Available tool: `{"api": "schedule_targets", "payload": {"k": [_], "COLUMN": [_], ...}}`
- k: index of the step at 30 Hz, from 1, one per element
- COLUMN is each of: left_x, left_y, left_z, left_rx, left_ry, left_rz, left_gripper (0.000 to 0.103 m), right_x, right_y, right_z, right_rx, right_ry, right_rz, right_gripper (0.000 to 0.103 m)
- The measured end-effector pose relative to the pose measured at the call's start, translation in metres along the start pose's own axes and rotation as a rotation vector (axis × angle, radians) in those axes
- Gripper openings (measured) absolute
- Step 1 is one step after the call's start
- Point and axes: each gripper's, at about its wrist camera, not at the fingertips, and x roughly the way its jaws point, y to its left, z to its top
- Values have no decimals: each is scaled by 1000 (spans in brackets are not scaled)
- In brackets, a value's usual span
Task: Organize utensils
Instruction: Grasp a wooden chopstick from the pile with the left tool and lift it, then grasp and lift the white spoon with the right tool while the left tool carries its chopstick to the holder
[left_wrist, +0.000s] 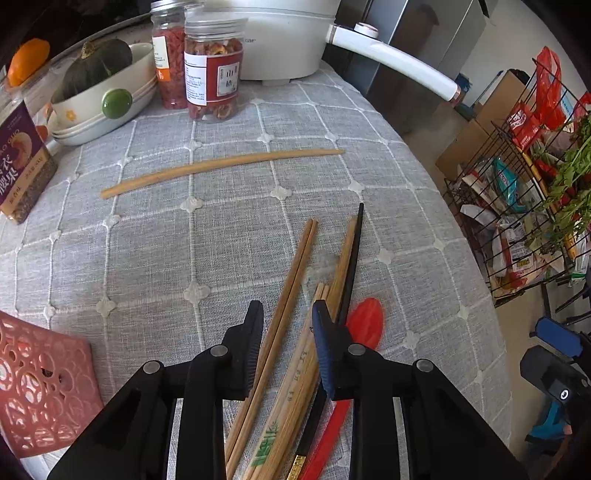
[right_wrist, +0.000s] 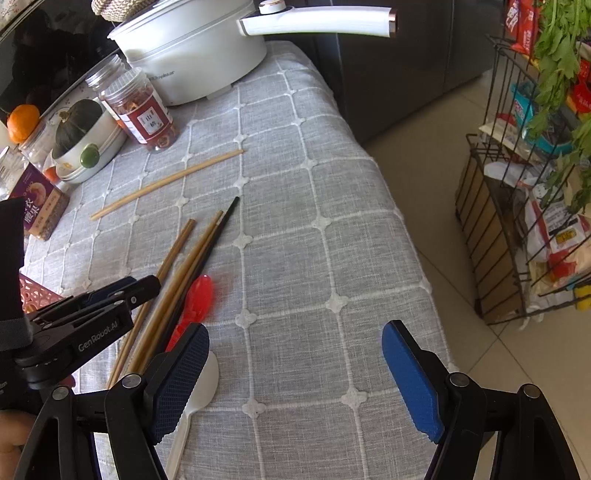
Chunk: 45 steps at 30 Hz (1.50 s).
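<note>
Grey tablecloth (left_wrist: 229, 236) crossed by a white stitched grid under everything. Tan wooden chopsticks (left_wrist: 291, 273) between the black tongs of the left gripper (left_wrist: 288, 314), a black chopstick (left_wrist: 352, 258) and a red spoon (left_wrist: 365, 325) just right of them. Pink lattice basket (left_wrist: 40, 384) to their left. By the right gripper's (right_wrist: 295, 354) blue pads (right_wrist: 410, 380), a white spoon (right_wrist: 201, 391).

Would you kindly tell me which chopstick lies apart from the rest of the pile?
The pale wooden chopstick lying crosswise near the jars; all the others cluster by the left gripper.
</note>
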Motion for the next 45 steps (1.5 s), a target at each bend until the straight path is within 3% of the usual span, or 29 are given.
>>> {"api": "schedule_targets", "payload": {"k": [9, 14, 27, 35, 45], "left_x": [22, 16, -97, -153, -191], "left_y": [-3, 0, 6, 34, 58], "left_z": [16, 13, -18, -46, -69], "left_rx": [60, 70, 88, 48, 63], "left_ry": [38, 45, -105, -181, -240], "left_rz": [31, 50, 29, -4, -23], "left_gripper": [13, 11, 8, 5, 5], "right_x": [4, 7, 19, 40, 71], "right_y": [2, 2, 22, 45, 69], "right_z": [0, -1, -12, -27, -36], "right_rx": [-5, 7, -16, -23, -61], "right_ry": [29, 45, 117, 222, 298], "right_rz": [9, 18, 49, 129, 101], "right_gripper": [82, 82, 82, 81, 57]}}
